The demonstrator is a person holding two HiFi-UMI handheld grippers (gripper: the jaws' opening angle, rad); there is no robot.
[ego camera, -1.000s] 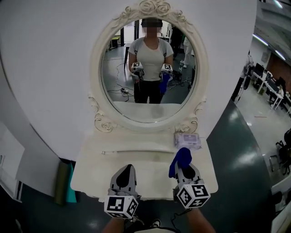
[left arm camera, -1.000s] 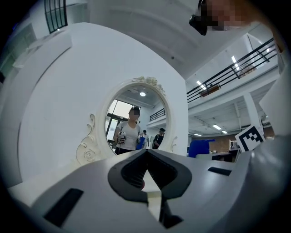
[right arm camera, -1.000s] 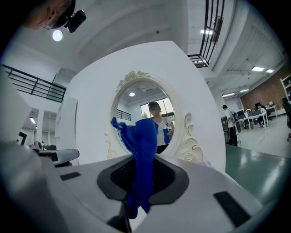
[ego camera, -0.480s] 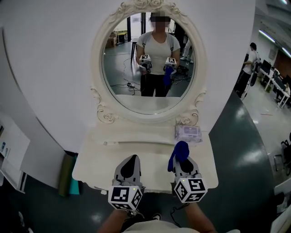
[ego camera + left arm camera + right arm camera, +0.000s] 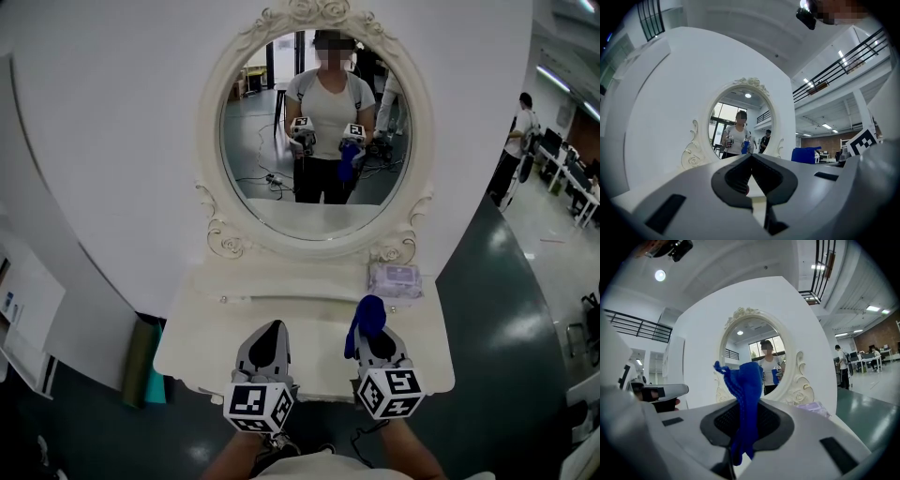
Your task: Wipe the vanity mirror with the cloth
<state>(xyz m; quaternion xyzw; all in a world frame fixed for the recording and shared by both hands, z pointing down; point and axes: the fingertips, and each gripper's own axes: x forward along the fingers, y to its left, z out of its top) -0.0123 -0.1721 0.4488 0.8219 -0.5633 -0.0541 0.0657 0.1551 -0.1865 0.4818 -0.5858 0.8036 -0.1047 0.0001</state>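
Our right claw pinches the blue cloth, a tuft standing free above the jaws, presumably as the wiping face; our left claw is closed on nothing. Both hover over the tabletop, well short of the vanity mirror. The cloth's gripped end is hidden.

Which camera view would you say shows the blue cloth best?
The right gripper view: the blue cloth fills the centre, pinched in the shut jaws of the right gripper. The head view shows it small, above that gripper. The left gripper view catches its reflection in the mirror.
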